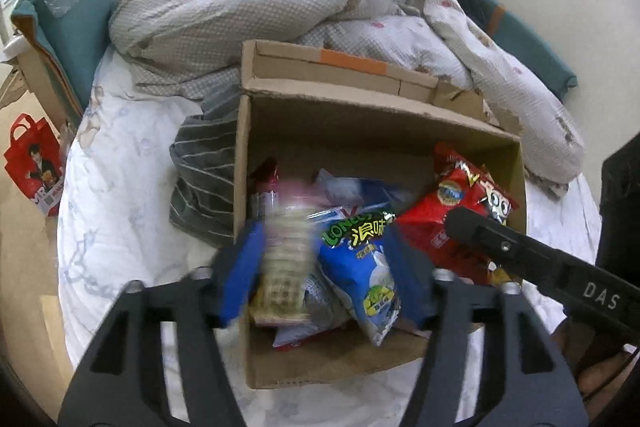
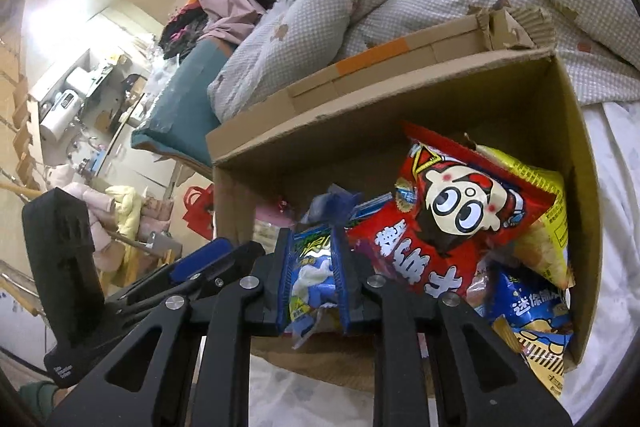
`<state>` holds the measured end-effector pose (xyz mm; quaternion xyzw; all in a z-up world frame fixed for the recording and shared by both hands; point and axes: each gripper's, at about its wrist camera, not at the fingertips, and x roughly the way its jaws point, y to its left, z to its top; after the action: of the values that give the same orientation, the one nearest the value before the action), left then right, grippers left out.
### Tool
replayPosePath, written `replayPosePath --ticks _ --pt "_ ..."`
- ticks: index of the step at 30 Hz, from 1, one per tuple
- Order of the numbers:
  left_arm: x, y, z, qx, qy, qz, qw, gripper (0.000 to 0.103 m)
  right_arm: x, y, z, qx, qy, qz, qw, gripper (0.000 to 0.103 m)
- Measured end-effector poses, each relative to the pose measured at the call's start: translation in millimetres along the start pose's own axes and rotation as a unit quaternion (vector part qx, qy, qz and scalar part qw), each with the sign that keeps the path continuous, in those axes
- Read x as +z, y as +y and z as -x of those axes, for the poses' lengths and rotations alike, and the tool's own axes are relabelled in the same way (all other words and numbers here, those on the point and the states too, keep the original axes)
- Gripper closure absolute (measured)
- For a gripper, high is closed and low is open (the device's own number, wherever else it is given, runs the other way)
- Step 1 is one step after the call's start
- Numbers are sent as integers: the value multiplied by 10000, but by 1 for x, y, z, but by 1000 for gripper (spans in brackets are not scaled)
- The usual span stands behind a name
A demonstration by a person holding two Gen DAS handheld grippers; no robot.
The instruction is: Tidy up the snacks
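Snack drop over the box

My left gripper is spread wide, a blurry pale biscuit pack slipping loose between its pads into the open brown cardboard box. My right gripper pinches a blue-and-white snack bag at the near edge, so it lands beside the red cartoon-face bag.

Soft daylight, fisheye edges — blurred falling packet
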<state>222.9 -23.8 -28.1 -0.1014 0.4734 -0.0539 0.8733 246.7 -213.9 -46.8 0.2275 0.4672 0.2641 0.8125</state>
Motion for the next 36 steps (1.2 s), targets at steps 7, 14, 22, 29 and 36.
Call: replayPosePath --ticks 7,14,22,29,36 --pt "-3 1 23 377 -388 -66 9985 37 1 5 35 -237 -461 62 9986 24" --pt "-14 19 66 525 -753 315 9953 36 -12 35 79 -721 -1008 458 9912 7" --pt "-46 24 108 620 -955 257 9932 5 -59 49 118 -1148 -1210 826 9825 4" --pt "-81 13 130 638 -980 -206 9929 0 -98 49 137 -1708 -1496 893 9698 0" --pt "-107 2 135 883 -1267 -500 9867 0 -123 45 128 -2132 -1679 1046 9568 0"
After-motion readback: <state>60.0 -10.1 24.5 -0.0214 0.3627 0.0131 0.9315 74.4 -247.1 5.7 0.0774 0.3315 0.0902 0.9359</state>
